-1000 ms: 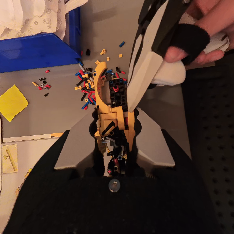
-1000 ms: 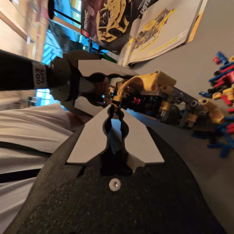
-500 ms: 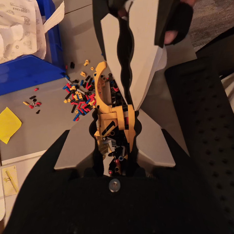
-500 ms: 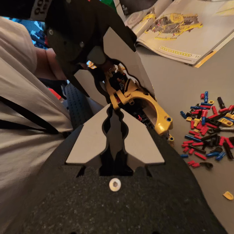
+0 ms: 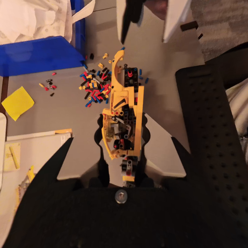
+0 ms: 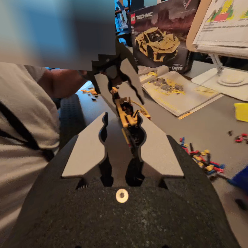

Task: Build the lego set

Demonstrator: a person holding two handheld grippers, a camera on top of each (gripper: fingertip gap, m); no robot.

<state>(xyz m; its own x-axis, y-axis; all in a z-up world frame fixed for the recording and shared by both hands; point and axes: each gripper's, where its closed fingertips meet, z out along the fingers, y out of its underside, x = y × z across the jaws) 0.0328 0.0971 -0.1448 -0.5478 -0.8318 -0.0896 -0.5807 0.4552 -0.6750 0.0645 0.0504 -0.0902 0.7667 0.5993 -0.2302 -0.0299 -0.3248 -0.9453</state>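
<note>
The yellow and black lego model sits lengthwise between the fingers of my left gripper, which is shut on its rear half with both pads against its sides. Its wheel-arch end points away over the grey table. My right gripper is open, its fingers spread just beyond that far end. In the right wrist view the right gripper is open and the model lies near its right finger, while the left gripper holds the model from the far side. I cannot tell whether the model touches the table.
A pile of small red, blue, black and yellow pins lies left of the model, with a blue bin, a yellow note and a smaller group of parts. The instruction booklet, the set's box and a white stand are behind. A person in a white shirt is at the left. My right fingertips sit around 9 centimetres from my left ones. My left tips are roughly 30 centimetres from the yellow note.
My right gripper opened, let go of the model's far end and drew back. The model now sits farther forward between my left gripper's fingers, whose opening looks unchanged.
</note>
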